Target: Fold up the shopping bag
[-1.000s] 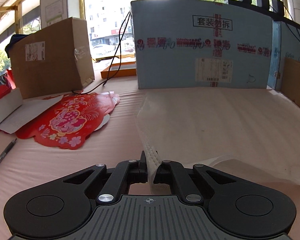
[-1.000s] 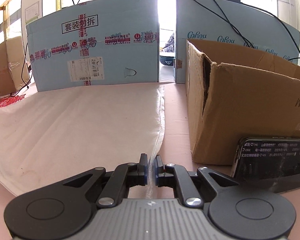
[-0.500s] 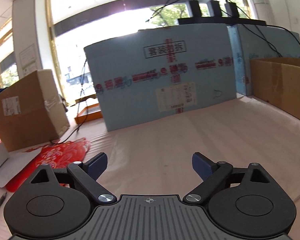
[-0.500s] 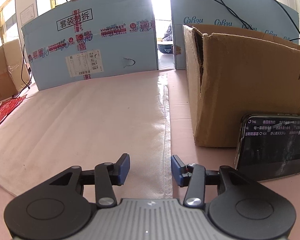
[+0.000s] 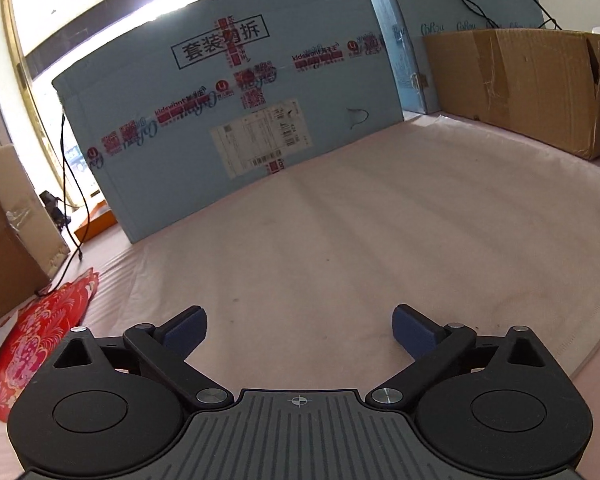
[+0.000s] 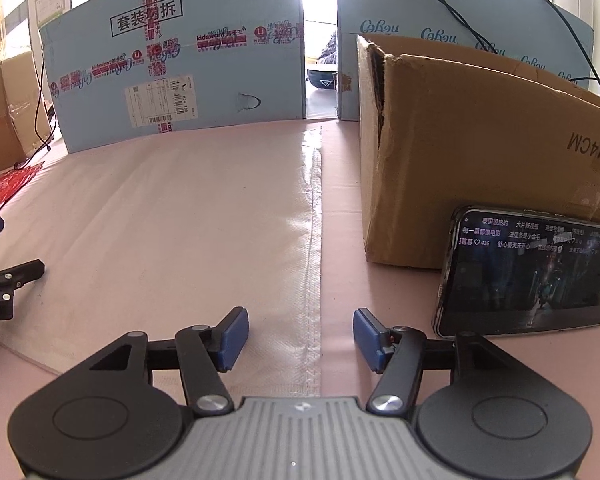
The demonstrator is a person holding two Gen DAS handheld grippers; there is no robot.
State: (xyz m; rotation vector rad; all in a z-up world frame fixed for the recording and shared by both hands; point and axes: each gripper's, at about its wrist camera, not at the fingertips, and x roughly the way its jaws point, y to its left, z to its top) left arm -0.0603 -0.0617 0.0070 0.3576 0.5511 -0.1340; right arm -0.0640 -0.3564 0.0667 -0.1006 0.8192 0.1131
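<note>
1. The bag (image 5: 380,240) lies flat and pale across the pink table (image 6: 340,208), filling the middle of both views; a second ago each gripper pinched one of its edges, and now both have let go.
2. I judge that a fold has just been laid down, and the next edge needs grasping.
3. Left gripper (image 5: 300,330), lower centre of its view, hovers tilted over the bag's middle, its jaws opening wide, with nothing pinched.
4. Right gripper (image 6: 300,338) points down at the stitched seam (image 6: 312,280), which runs between its opening jaws, unpressed.
5. A phone (image 6: 528,276) leans on the box (image 6: 480,152) at right.
</note>
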